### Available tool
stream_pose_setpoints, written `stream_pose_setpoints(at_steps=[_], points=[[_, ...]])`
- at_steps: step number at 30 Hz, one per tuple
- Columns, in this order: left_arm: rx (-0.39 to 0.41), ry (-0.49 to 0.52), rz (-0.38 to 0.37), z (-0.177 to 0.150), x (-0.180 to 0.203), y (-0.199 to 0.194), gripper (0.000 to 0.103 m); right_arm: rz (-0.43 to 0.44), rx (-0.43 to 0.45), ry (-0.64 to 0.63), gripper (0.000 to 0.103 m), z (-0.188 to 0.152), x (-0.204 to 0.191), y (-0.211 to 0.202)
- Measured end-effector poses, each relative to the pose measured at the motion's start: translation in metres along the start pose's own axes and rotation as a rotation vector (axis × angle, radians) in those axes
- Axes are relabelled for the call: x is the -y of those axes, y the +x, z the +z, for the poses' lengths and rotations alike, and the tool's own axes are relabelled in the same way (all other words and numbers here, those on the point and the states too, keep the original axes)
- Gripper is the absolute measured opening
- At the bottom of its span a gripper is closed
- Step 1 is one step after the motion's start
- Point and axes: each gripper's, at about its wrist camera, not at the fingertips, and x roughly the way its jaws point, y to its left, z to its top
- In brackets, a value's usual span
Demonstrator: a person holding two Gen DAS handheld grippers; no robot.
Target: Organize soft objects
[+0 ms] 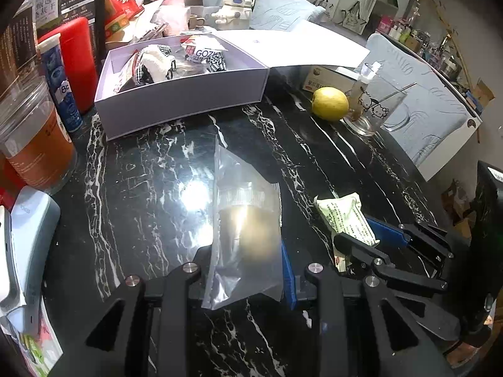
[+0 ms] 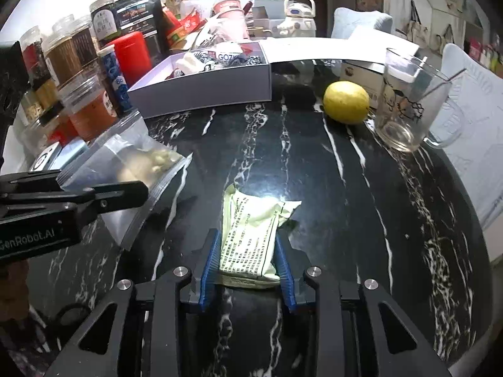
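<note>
My left gripper [image 1: 248, 270] is shut on a clear zip bag [image 1: 245, 226] with pale lumps inside, held just above the black marble table [image 1: 151, 188]. The bag also shows in the right wrist view [image 2: 138, 163], with the left gripper [image 2: 103, 198] at the left. My right gripper [image 2: 246, 267] is shut on a pale green printed packet [image 2: 251, 235] that lies on the table; the packet also shows in the left wrist view [image 1: 345, 216]. An open white box [image 1: 185, 100] holding soft toys [image 1: 157, 62] stands at the back; it also shows in the right wrist view [image 2: 204, 88].
A lemon [image 1: 330, 103] and a glass mug [image 1: 374, 106] stand at the right. Jars, a blue tube [image 1: 59, 84] and a red canister [image 1: 78, 59] crowd the left edge. The box lid [image 1: 298, 47] lies behind. A light blue cushioned chair [image 1: 430, 110] stands beyond the table's right edge.
</note>
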Motion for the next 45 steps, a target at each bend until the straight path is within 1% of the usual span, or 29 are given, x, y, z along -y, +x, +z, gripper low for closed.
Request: stream_pose_setpoints(at_steps=[5, 7, 8, 11, 13, 15, 16, 17, 18, 19, 20, 22, 23, 27, 29, 31, 32, 33, 34, 35, 36, 40, 45], points=[[0.008, -0.004, -0.003, -0.004, 0.000, -0.005, 0.030, 0.007, 0.008, 0.012, 0.030, -0.002, 0.003, -0.006], [0.018, -0.009, -0.004, -0.004, -0.001, -0.010, 0.030, 0.010, 0.028, 0.023, 0.011, 0.000, 0.006, -0.012], [0.024, -0.010, -0.005, -0.004, -0.001, -0.012, 0.030, 0.021, 0.032, 0.029, 0.009, 0.001, 0.007, -0.015], [0.035, -0.011, 0.001, -0.004, -0.002, -0.014, 0.030, 0.016, 0.043, 0.016, 0.007, 0.003, 0.007, -0.017], [0.031, -0.020, -0.003, -0.005, -0.003, -0.014, 0.030, 0.019, 0.029, 0.016, 0.007, 0.003, 0.007, -0.014], [0.028, -0.022, 0.000, -0.006, -0.004, -0.014, 0.030, 0.036, 0.016, 0.042, 0.009, 0.002, 0.010, -0.012], [0.025, -0.025, -0.001, -0.008, -0.005, -0.013, 0.031, 0.035, 0.017, 0.051, 0.011, 0.001, 0.011, -0.012], [0.019, -0.030, -0.004, -0.009, -0.006, -0.012, 0.030, 0.034, 0.015, 0.058, 0.025, 0.001, 0.011, -0.012], [0.014, -0.033, -0.007, -0.010, -0.006, -0.012, 0.030, 0.040, 0.005, 0.062, 0.057, 0.001, 0.011, -0.010], [0.011, -0.036, -0.008, -0.010, -0.007, -0.011, 0.030, 0.050, -0.004, 0.074, 0.071, 0.000, 0.011, -0.008], [0.009, -0.038, -0.008, -0.011, -0.007, -0.010, 0.030, 0.057, -0.003, 0.084, 0.080, -0.001, 0.012, -0.008], [0.007, -0.041, -0.005, -0.013, -0.008, -0.010, 0.030, 0.073, -0.003, 0.089, 0.080, -0.001, 0.009, -0.005], [0.005, -0.043, -0.005, -0.013, -0.008, -0.009, 0.030, 0.064, -0.011, 0.078, 0.081, -0.001, 0.006, -0.002], [-0.001, -0.050, -0.001, -0.017, -0.011, -0.008, 0.030, -0.014, -0.012, -0.012, 0.082, -0.002, -0.008, 0.006], [-0.005, -0.054, 0.000, -0.018, -0.013, -0.007, 0.030, -0.059, -0.015, -0.062, 0.082, -0.004, -0.016, 0.009], [-0.010, -0.059, -0.003, -0.019, -0.015, -0.006, 0.030, -0.059, -0.001, -0.071, 0.081, -0.005, -0.019, 0.012], [-0.012, -0.061, -0.005, -0.020, -0.016, -0.005, 0.030, -0.058, 0.003, -0.074, 0.075, -0.006, -0.019, 0.012], [-0.014, -0.062, -0.007, -0.020, -0.017, -0.004, 0.030, -0.056, 0.008, -0.078, 0.065, -0.006, -0.019, 0.012], [-0.017, -0.063, -0.008, -0.021, -0.018, -0.004, 0.030, -0.052, 0.010, -0.087, 0.062, -0.005, -0.020, 0.012], [-0.020, -0.063, -0.009, -0.021, -0.019, -0.002, 0.030, -0.041, 0.010, -0.100, 0.054, -0.005, -0.021, 0.012], [-0.025, -0.064, -0.011, -0.022, -0.020, -0.001, 0.030, -0.034, 0.016, -0.109, 0.041, -0.005, -0.021, 0.012], [-0.046, -0.069, -0.021, -0.026, -0.022, 0.008, 0.030, -0.032, 0.023, -0.106, 0.037, -0.003, -0.019, 0.011], [-0.020, -0.036, -0.015, -0.027, -0.019, 0.008, 0.031, -0.029, 0.047, -0.111, 0.037, -0.006, -0.020, 0.009]])
